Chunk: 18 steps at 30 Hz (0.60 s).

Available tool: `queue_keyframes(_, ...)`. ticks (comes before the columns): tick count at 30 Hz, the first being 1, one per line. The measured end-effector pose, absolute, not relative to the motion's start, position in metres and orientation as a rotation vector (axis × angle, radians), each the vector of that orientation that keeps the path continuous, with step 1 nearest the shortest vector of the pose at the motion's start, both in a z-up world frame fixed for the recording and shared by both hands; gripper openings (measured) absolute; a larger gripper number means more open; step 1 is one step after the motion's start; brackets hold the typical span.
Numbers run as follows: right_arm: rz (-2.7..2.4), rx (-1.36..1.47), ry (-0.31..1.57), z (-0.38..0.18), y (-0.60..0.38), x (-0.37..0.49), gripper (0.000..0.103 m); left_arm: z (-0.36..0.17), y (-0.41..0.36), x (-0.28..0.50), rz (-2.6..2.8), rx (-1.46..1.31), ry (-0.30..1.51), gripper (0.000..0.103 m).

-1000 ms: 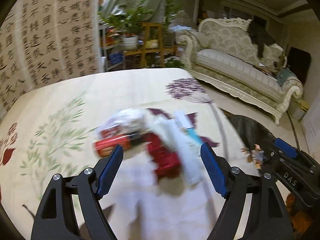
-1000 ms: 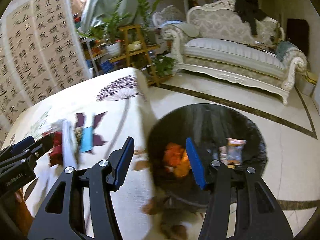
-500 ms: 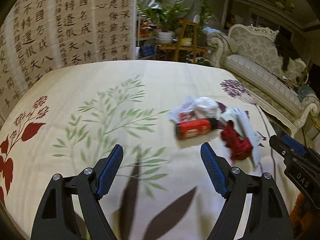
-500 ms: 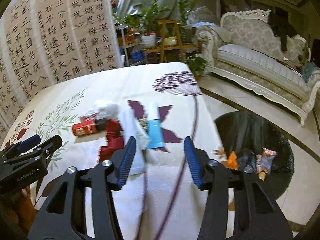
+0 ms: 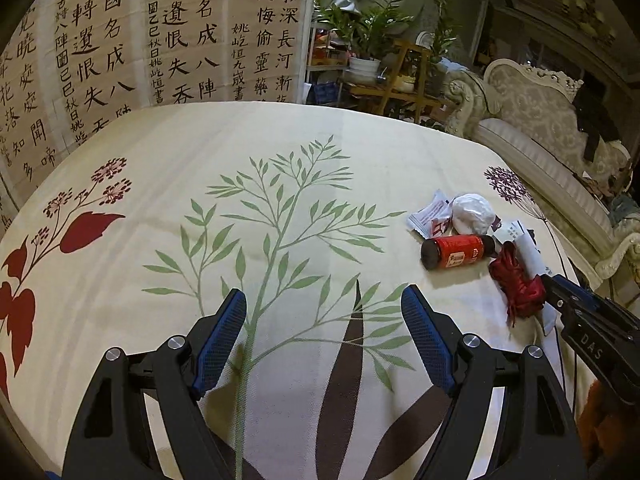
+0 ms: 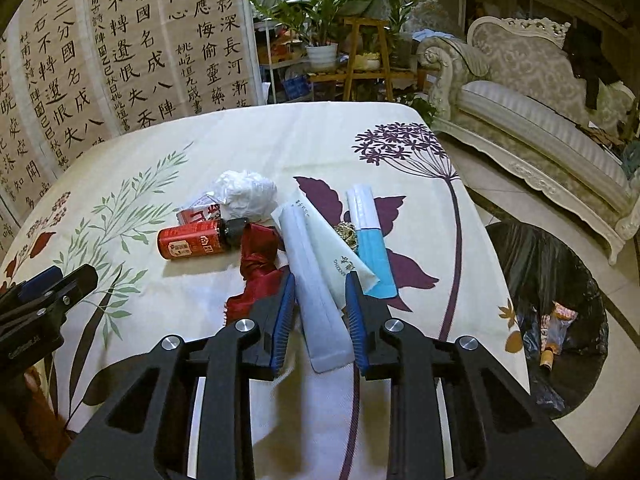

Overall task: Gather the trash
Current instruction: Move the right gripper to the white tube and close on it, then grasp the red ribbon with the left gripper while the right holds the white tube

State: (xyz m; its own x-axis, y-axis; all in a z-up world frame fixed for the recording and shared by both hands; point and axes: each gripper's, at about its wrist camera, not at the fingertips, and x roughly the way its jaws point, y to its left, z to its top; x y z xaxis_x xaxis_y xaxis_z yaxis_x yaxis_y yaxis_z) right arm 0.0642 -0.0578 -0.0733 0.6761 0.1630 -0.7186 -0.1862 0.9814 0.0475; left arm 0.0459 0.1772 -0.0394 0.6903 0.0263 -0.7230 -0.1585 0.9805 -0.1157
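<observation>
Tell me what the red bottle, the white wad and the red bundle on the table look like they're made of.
Red bottle: dark glass or plastic, hard to tell, with a glossy red printed label and a ribbed black cap.
White wad: crumpled tissue or thin plastic film; its many fine creases leave that open.
Red bundle: woven fabric or ribbon with a slight sheen, soft folds and a frayed edge.

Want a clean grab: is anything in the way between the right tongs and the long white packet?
Nothing visible. The long white packet already lies between the closing right tongs, red cloth just beside the left finger.
</observation>
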Motion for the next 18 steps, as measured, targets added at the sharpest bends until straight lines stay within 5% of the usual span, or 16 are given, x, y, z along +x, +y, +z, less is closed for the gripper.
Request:
queue_keyframes(11, 0.209, -0.049, 0.839, -0.0787, -0.0527, 0.0705, 0.025, -0.0412, 0.1759, 0.0502, 0.084, -0.174, 0.811, 0.077)
queue_keyframes(18, 0.211, -0.056, 0.818, -0.0754, -0.0526, 0.0666, 0.012, -0.0404, 0.1735, 0.0509, 0.081, -0.170, 0.810, 0.077)
